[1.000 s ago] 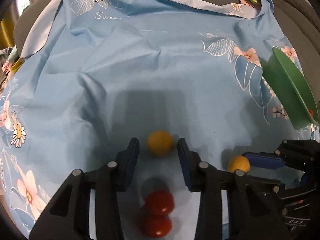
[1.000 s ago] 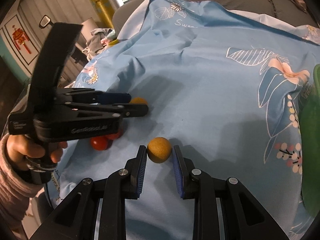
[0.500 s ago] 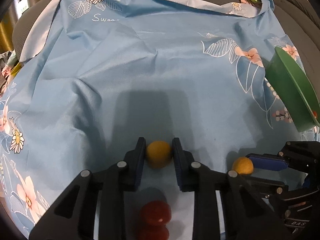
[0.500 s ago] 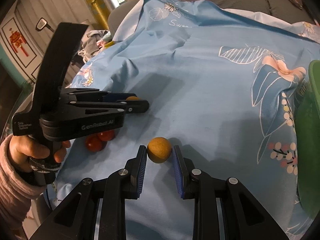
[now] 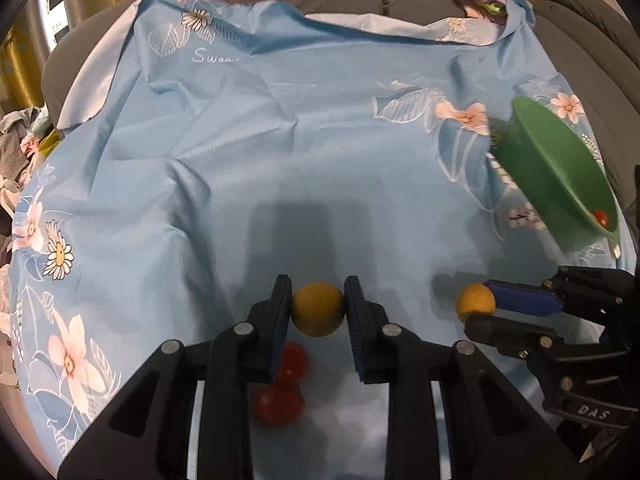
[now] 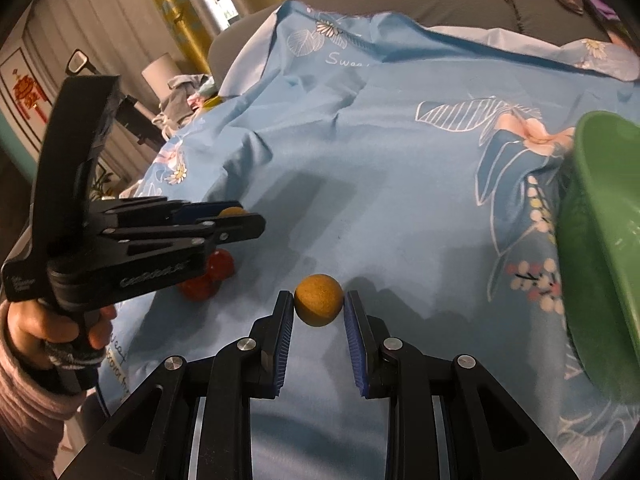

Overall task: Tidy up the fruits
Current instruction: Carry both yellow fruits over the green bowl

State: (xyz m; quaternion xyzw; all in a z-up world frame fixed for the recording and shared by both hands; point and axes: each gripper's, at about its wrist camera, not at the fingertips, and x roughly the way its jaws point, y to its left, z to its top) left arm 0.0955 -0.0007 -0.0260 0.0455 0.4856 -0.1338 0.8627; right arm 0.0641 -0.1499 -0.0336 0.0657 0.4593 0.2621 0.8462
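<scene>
Round matte yellow-orange fruit [image 5: 317, 309]

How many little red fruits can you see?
3. Two round red fruits lie touching on the blue floral cloth, just under the left gripper. One more sits inside the tilted green plastic bowl; the bowl may hide others.

Dim indoor light, fisheye warp, soft shadows.

The blue cloth [image 5: 304, 152] bears white script "Swee…" (cut short), and the right claw [image 5: 480, 312] reads "DAS".
</scene>
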